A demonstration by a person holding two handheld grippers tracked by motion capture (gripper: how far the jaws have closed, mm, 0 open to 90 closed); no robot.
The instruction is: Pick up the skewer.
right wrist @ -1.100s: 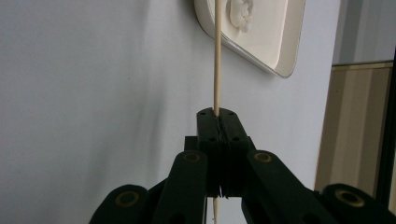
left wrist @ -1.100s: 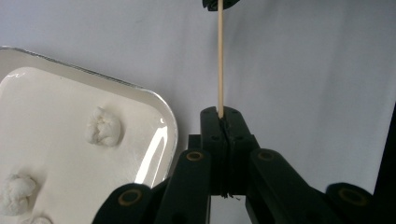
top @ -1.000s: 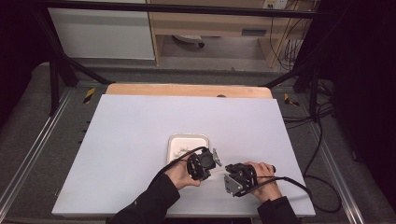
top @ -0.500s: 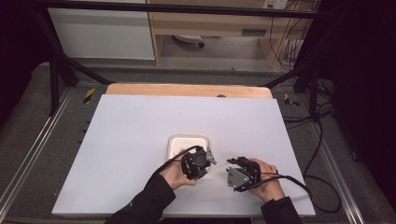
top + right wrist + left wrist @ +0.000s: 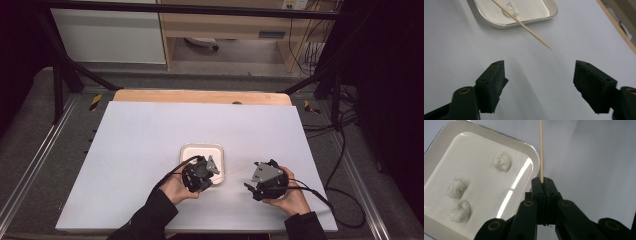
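A white tray (image 5: 481, 185) holds three white lumps (image 5: 502, 161). My left gripper (image 5: 542, 180) is shut on one end of a thin wooden skewer (image 5: 541, 150), which runs out past the tray's edge. In the high view the left gripper (image 5: 216, 175) sits at the tray's (image 5: 202, 146) near right corner, and the skewer (image 5: 235, 170) points right toward my right gripper (image 5: 251, 175). The right gripper (image 5: 540, 64) has just been opening. Its jaws stand wide apart with nothing between them, and the skewer's free tip (image 5: 529, 28) hangs just ahead of them.
The white tabletop (image 5: 140, 150) has free room to the left and behind the tray. A wooden strip (image 5: 200, 96) runs along its far edge. Cables (image 5: 325, 200) trail from the right gripper off the table's right side.
The right gripper's jaws have spread apart. My left hand has shifted left toward the tray with the skewer, so the gap between the two grippers has grown.
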